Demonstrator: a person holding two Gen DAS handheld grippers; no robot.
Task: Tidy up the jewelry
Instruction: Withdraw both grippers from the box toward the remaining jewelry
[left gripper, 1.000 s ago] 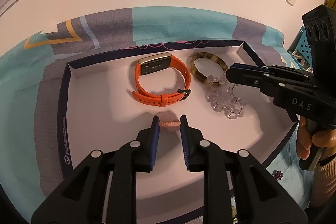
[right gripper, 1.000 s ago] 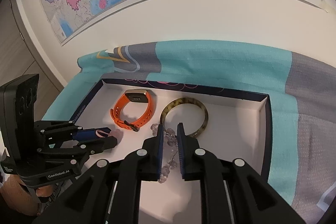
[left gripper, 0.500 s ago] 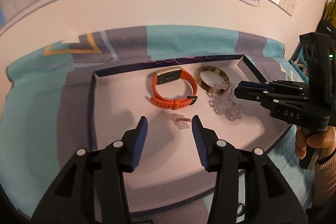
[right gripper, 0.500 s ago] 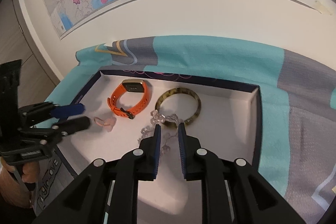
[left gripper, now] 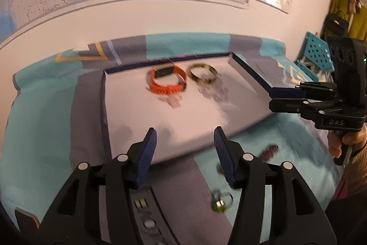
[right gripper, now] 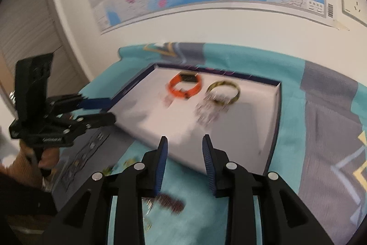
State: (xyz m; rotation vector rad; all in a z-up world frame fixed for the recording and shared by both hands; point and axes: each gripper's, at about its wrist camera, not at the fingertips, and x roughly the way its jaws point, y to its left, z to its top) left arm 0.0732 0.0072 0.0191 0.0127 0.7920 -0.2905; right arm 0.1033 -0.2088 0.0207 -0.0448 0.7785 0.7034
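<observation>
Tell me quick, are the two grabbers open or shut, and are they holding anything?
Left gripper: open, holding nothing.
Right gripper: open, holding nothing.

Orange watch [left gripper: 167,82], bangle [left gripper: 203,74] in tray [left gripper: 128,107]

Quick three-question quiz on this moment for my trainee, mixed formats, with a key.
1. True or false: the left gripper holds a bracelet.
2. Which sits beside the orange watch in the tray?
A. tortoiseshell bangle
B. gold chain
C. hair comb
3. Fill in: the dark red piece lies on the ____, outside the tray.

Key: 1 false, both the left and the right gripper are open and empty; 2 A; 3 cloth.
</observation>
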